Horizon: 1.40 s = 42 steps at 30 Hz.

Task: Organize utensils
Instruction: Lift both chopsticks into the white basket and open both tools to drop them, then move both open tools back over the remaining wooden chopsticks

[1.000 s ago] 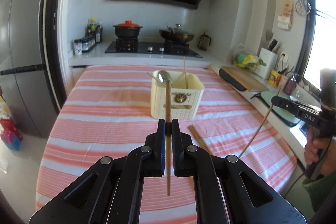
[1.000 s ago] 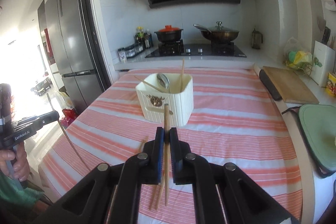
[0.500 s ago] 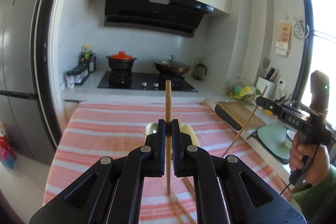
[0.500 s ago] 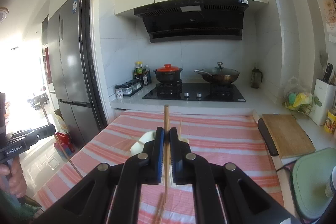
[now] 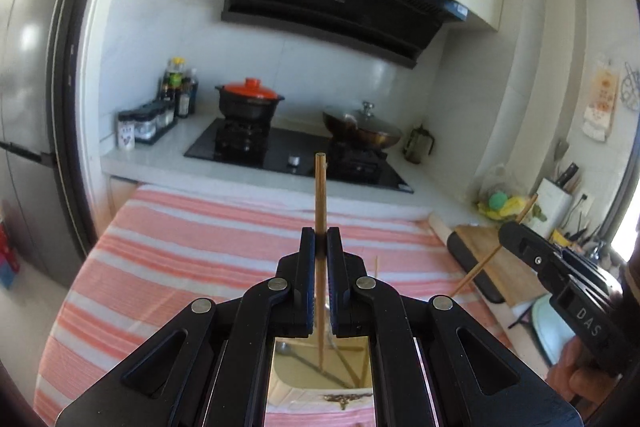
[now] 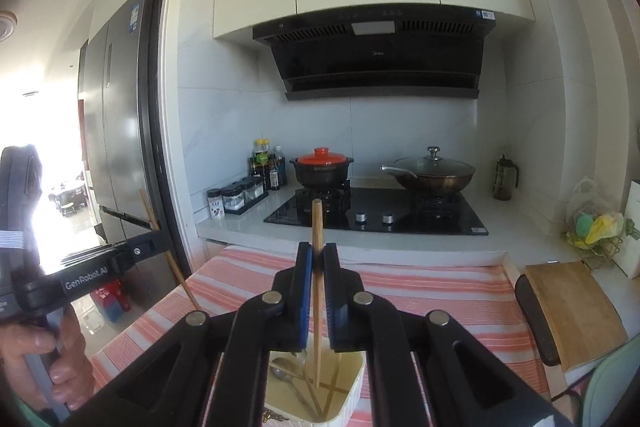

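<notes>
A: Left gripper (image 5: 320, 243), jaws?
B: Clamped tight on a wooden chopstick (image 5: 320, 187). The stick stands near upright, its top end above the jaws, its lower end dipping toward the holder underneath.

A: Right gripper (image 6: 318, 259)?
B: Same state. Jaws pinched on a second chopstick (image 6: 317, 227), upright, lower tip hanging inside the mouth of the holder.

A: Where is the holder?
B: A cream utensil holder (image 6: 352, 393) sits on the striped surface (image 6: 420, 291), right below both grippers at the near edge of each wrist view. In the left view only a slice of it (image 5: 304, 393) shows between the gripper's arms.

A: Contents?
B: A metal spoon (image 6: 280, 373) lying against the left side, plus a few wooden sticks crossing at the bottom. Exact count cannot be told.

A: Can each gripper see the other?
B: Yes. From the left wrist, the right gripper shows at the right edge with its stick angled. From the right wrist, the left gripper shows at the left edge, a hand (image 6: 44, 351) wrapped on its grip.

A: Background?
B: Far end: black hob (image 6: 380, 213), red-lidded pot (image 6: 322, 167) on the left burner, lidded wok (image 6: 432, 173) on the right. Cutting board (image 6: 572, 311) at the right of the surface.
</notes>
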{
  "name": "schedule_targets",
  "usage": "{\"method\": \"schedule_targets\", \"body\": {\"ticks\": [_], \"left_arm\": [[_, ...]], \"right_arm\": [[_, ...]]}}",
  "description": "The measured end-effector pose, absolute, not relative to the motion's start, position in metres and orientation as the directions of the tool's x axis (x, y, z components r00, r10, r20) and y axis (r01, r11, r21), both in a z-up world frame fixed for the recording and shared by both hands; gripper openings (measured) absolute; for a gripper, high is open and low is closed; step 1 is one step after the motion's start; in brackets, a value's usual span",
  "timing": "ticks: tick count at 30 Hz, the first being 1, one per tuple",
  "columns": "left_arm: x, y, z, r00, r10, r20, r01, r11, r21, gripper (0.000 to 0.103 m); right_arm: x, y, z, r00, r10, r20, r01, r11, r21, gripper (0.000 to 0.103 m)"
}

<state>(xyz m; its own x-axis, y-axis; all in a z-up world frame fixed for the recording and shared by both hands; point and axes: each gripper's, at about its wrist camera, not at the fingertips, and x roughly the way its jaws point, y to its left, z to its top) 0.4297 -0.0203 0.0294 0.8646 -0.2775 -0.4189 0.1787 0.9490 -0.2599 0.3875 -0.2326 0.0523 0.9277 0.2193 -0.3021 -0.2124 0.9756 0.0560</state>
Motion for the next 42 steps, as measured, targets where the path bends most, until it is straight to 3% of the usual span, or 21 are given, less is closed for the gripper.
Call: {"method": "schedule_targets", "body": {"ticks": [8,10,11,13,14,19,24,32,42], "left_arm": [[0.465,-0.040,-0.030,0.742,-0.294,-0.603,0.173,0.952,-0.251,0.008],[0.461,-0.037,-0.033,0.729,-0.281,-0.625,0.160,0.957,-0.244,0.032],[0.454,-0.034,-0.031,0.735,-0.271,-0.622,0.157,0.960,-0.233,0.053],[0.433,-0.027,-0.025,0.761,-0.240,-0.603,0.154,0.969,-0.191,0.069],[0.424,-0.024,-0.022,0.761,-0.234,-0.605,0.163,0.972,-0.170,0.072],[0.362,-0.007,-0.038,0.688,-0.210,-0.694,0.220,0.973,-0.076,0.080],[0.283,0.000,-0.071,0.645,-0.197,-0.738,0.233,0.971,-0.056,0.081],[0.206,-0.023,-0.080,0.690,-0.199,-0.696,0.203,0.976,-0.078,0.085],[0.179,-0.035,-0.069,0.706,-0.218,-0.674,0.215,0.973,-0.089,0.086]], "right_arm": [[0.456,-0.226,-0.026,0.769,0.274,-0.577,-0.226,0.962,0.155,0.007],[0.463,-0.224,-0.037,0.740,0.252,-0.624,-0.203,0.968,0.150,0.011],[0.463,-0.225,-0.039,0.738,0.250,-0.628,-0.197,0.968,0.153,0.016],[0.452,-0.229,-0.037,0.748,0.256,-0.612,-0.193,0.967,0.168,0.051],[0.441,-0.231,-0.035,0.757,0.251,-0.603,-0.187,0.968,0.169,0.054],[0.382,-0.245,-0.039,0.725,0.246,-0.643,-0.186,0.969,0.161,0.054],[0.299,-0.249,-0.064,0.707,0.120,-0.697,-0.137,0.990,0.032,0.054],[0.200,-0.241,-0.078,0.750,0.008,-0.662,-0.024,1.000,-0.016,0.055],[0.149,-0.234,-0.066,0.799,-0.070,-0.597,0.047,0.997,-0.054,0.057]]}}
